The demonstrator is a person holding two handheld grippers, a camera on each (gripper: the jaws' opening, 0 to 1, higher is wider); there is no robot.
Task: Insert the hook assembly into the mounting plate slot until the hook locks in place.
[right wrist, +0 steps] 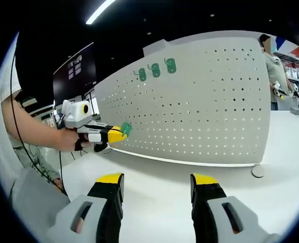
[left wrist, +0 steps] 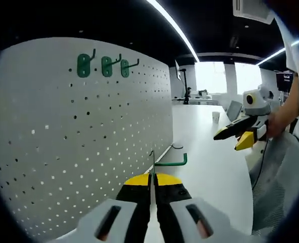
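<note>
A white pegboard mounting plate point(left wrist: 88, 136) stands upright on the white table point(left wrist: 210, 157). Three green hooks point(left wrist: 106, 66) hang near its top edge. My left gripper point(left wrist: 153, 178) is shut on a green hook assembly point(left wrist: 170, 163), held edge-on just off the board's lower right part, its hook arm pointing right. In the right gripper view the board point(right wrist: 205, 106) faces me, the three hooks point(right wrist: 155, 70) sit at its top, and the left gripper point(right wrist: 116, 134) holds the green piece point(right wrist: 126, 129) close to the board's left end. My right gripper point(right wrist: 157, 185) is open and holds nothing.
A hand holds the right gripper point(left wrist: 233, 138) over the table's right side. A paper cup point(left wrist: 216, 117) and a laptop point(left wrist: 233, 109) stand farther back. A small ring point(right wrist: 258, 172) lies by the board's base. A person point(right wrist: 273, 71) stands behind the board.
</note>
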